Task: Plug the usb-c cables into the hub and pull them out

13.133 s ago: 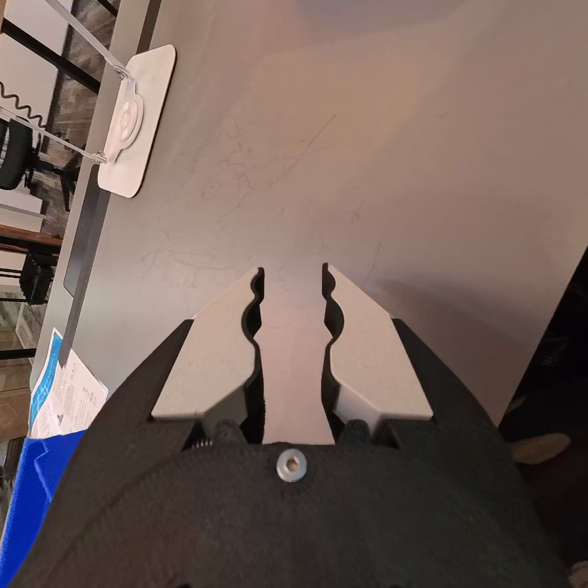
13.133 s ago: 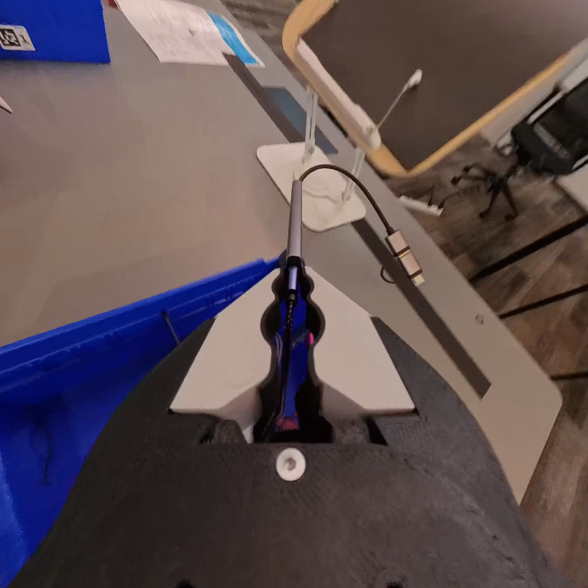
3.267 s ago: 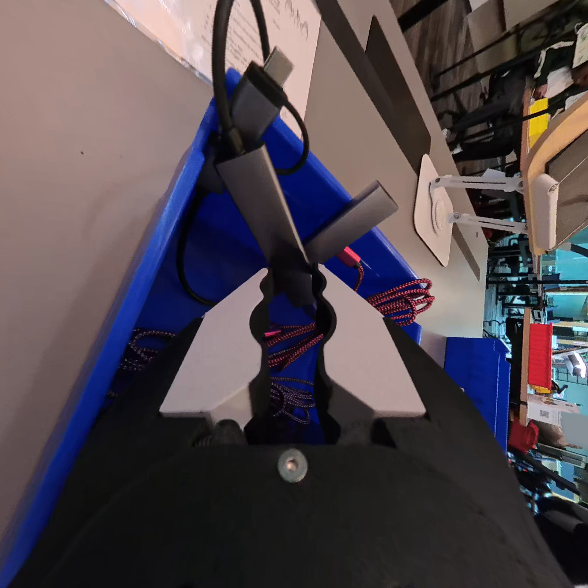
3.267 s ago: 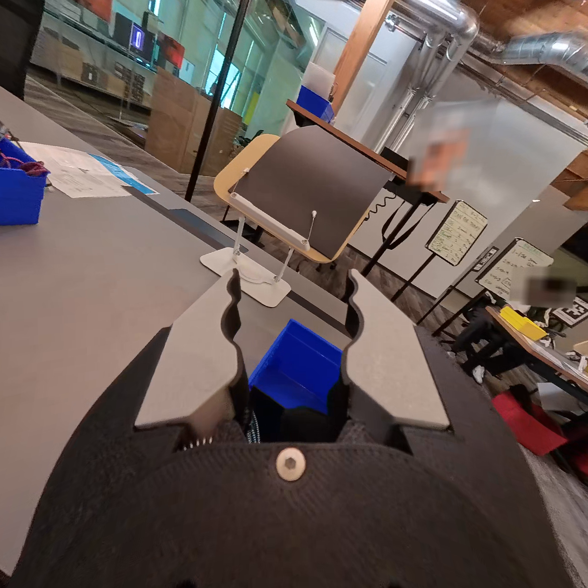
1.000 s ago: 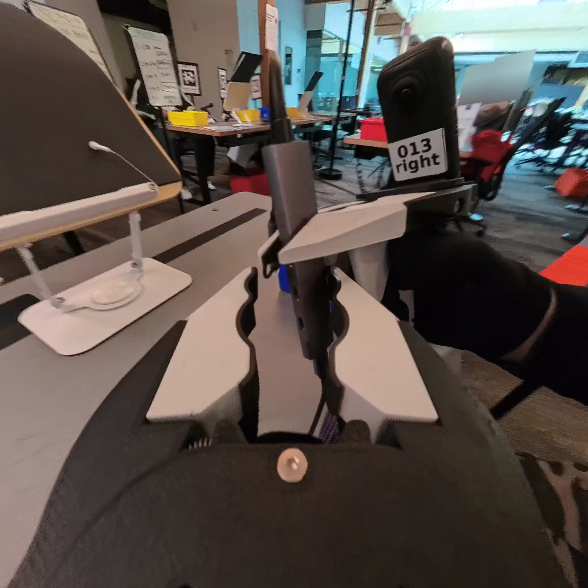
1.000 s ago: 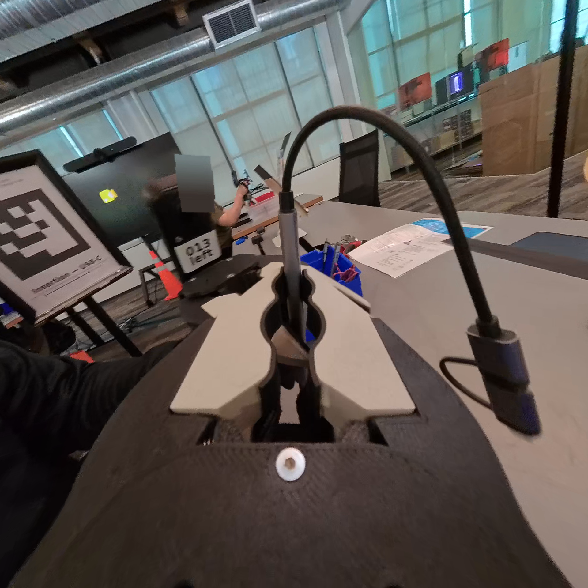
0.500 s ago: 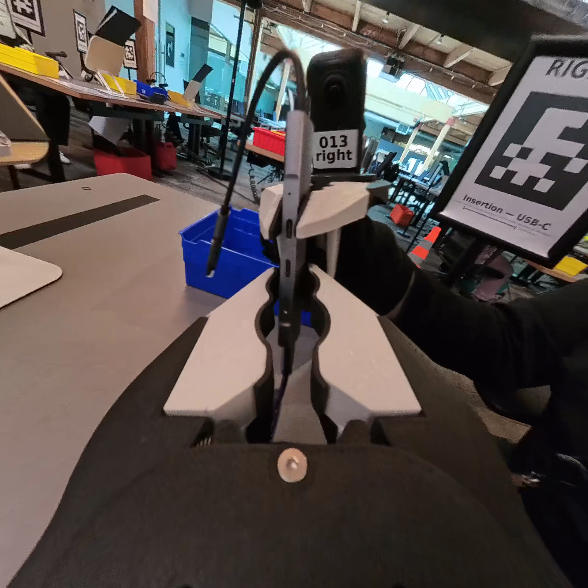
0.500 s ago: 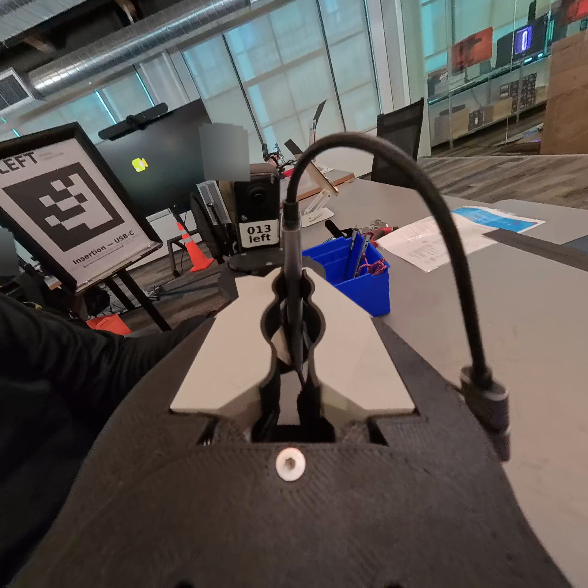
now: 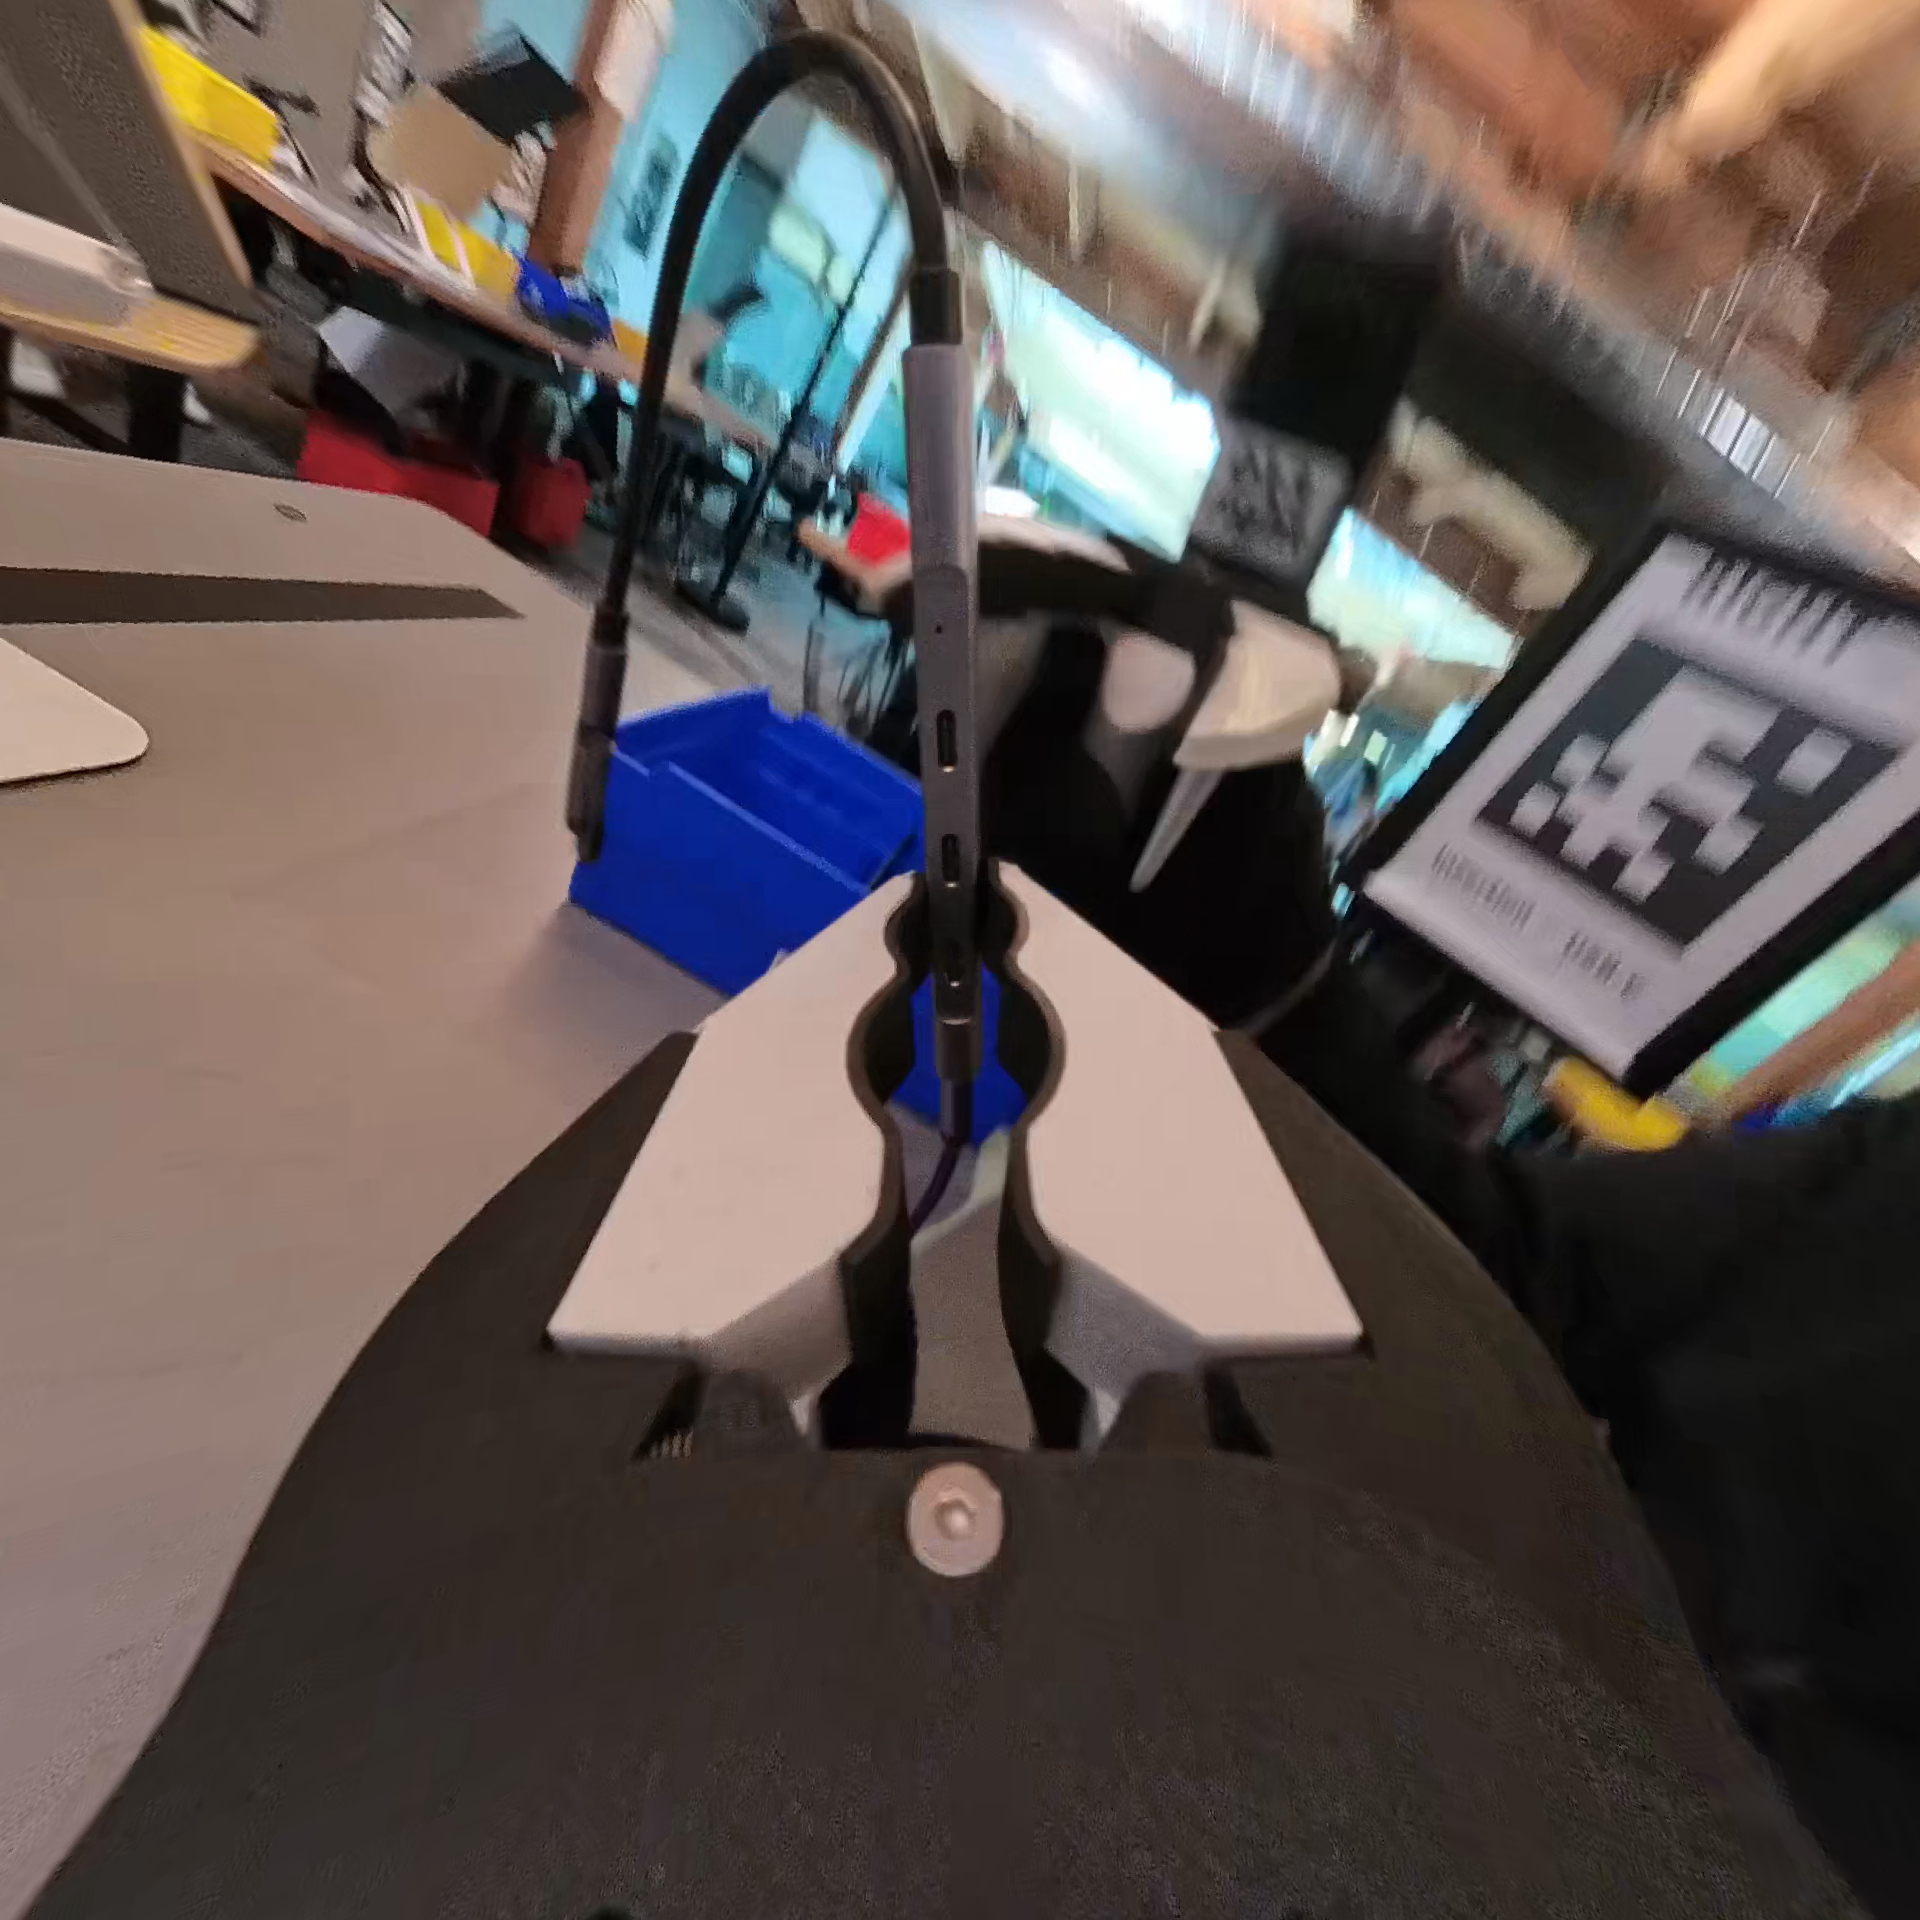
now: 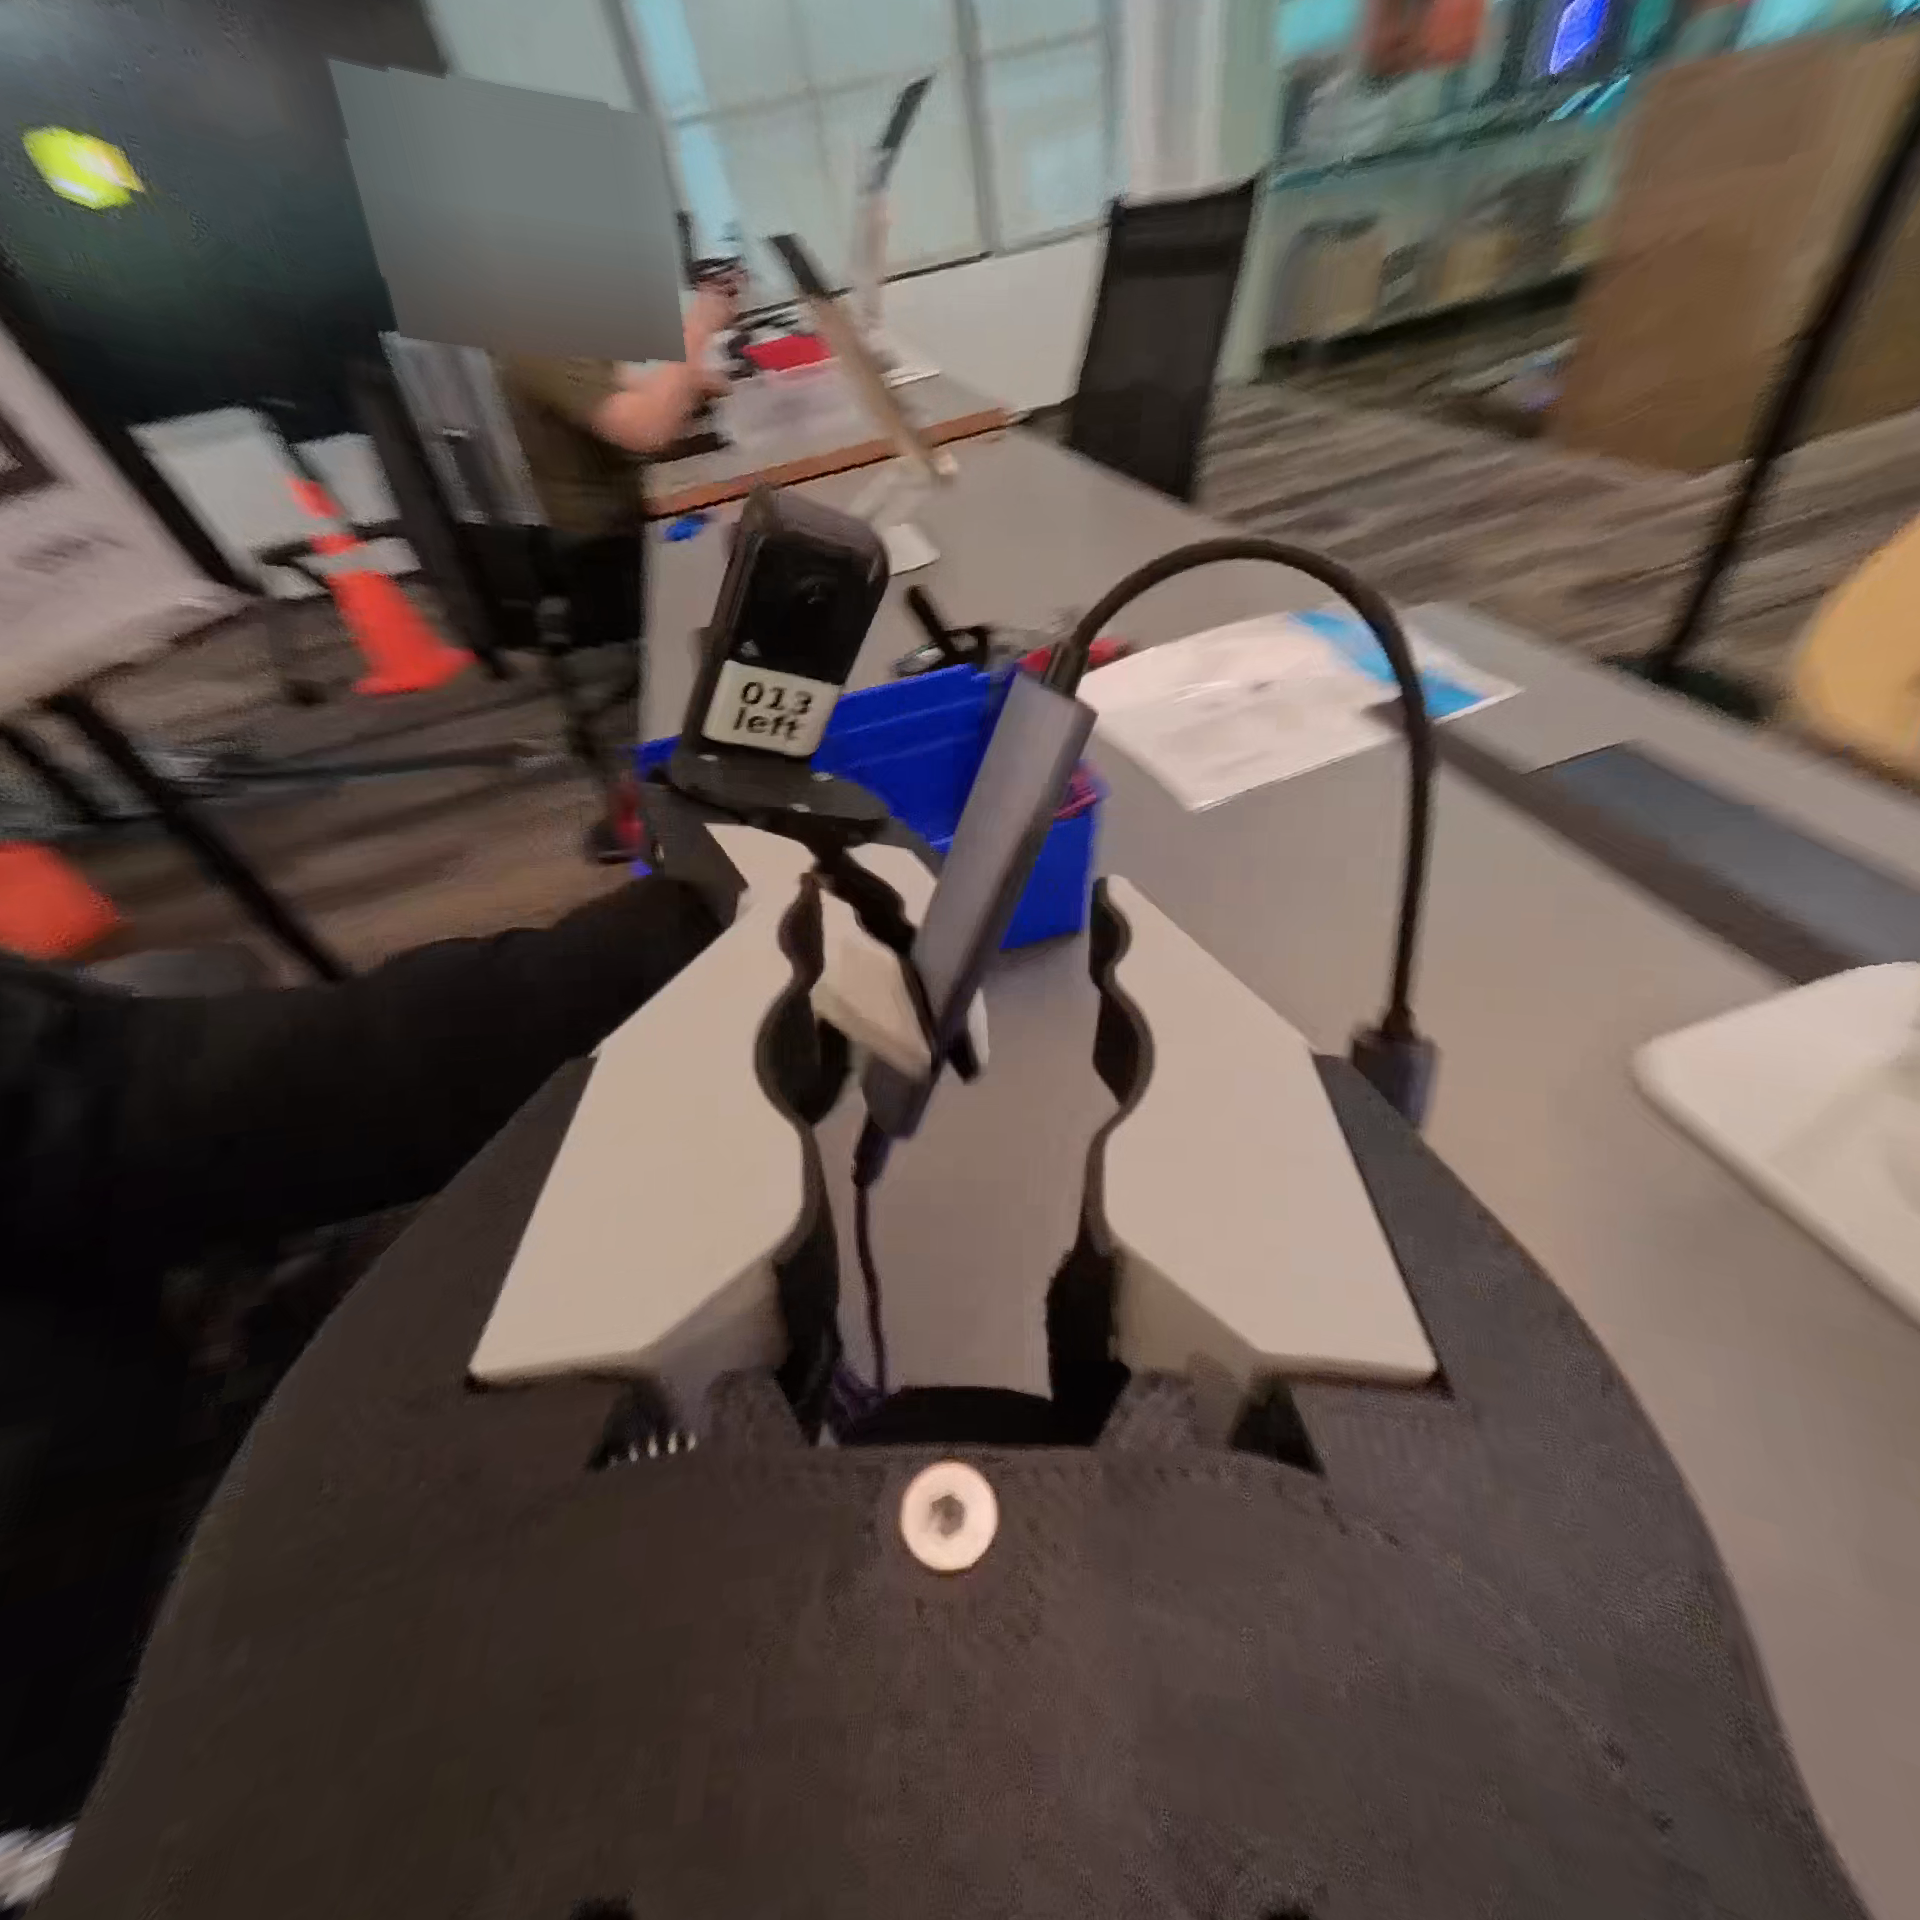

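Note:
My left gripper [image 9: 951, 904] is shut on the lower end of a slim grey hub [image 9: 943, 644], held upright above the table. The hub's black lead [image 9: 727, 156] arcs over to the left and ends in a hanging plug [image 9: 594, 769]. A purple braided usb-c cable [image 9: 930, 1184] hangs from the hub's bottom end. My right gripper [image 10: 951, 914] is open and empty, a little back from the hub [image 10: 1003, 831]. In the right wrist view the left gripper [image 10: 904, 1018] holds the hub tilted. The right gripper [image 9: 1195, 748] shows blurred behind the hub.
A blue bin [image 9: 748, 821] stands on the grey table [image 9: 260, 987] behind the hub; it also shows in the right wrist view [image 10: 925, 748] with cables inside. A white stand base [image 10: 1818, 1091] is at the right. Papers [image 10: 1278, 696] lie beyond. A marker board [image 9: 1662, 821] stands off the table. Some 4 centimeters of space lies between my two pairs of fingers.
My right gripper has let go of the hub, opened and drawn back. The left gripper now holds the hub alone. Both views have swung and are blurred.

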A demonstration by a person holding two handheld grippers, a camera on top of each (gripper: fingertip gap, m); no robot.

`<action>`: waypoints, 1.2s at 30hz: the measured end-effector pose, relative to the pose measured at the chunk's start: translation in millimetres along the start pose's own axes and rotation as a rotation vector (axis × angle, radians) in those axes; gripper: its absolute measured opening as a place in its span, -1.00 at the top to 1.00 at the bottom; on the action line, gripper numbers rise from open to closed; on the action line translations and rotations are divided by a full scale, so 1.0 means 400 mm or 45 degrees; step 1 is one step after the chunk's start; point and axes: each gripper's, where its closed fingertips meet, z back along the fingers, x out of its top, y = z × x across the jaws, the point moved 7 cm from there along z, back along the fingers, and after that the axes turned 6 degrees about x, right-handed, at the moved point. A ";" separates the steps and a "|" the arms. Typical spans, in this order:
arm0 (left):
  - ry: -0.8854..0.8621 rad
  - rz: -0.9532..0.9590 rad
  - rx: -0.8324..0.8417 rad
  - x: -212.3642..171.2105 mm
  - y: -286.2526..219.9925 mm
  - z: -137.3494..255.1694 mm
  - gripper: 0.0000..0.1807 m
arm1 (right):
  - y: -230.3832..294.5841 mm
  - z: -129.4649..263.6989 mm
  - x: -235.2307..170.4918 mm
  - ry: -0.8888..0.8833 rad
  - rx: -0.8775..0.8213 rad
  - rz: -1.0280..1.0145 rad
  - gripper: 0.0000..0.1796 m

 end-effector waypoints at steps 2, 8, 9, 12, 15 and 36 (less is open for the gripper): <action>-0.111 0.126 0.012 0.012 0.022 0.018 0.93 | 0.023 0.019 -0.011 -0.051 -0.128 0.176 0.50; -0.295 0.327 0.018 0.026 0.033 0.028 0.93 | 0.106 -0.038 -0.134 0.115 -0.373 0.569 0.71; -0.319 0.360 0.007 0.024 0.032 0.025 0.93 | 0.105 -0.049 -0.149 0.151 -0.434 0.597 0.71; -0.341 0.425 -0.015 0.014 0.025 0.012 0.93 | 0.083 -0.065 -0.167 0.194 -0.585 0.576 0.82; -0.385 0.468 -0.026 0.010 0.025 0.010 0.93 | 0.080 -0.068 -0.168 0.188 -0.618 0.604 0.89; 0.900 -1.423 0.422 -0.026 -0.097 0.006 0.34 | 0.034 0.023 -0.206 0.555 0.024 0.342 0.94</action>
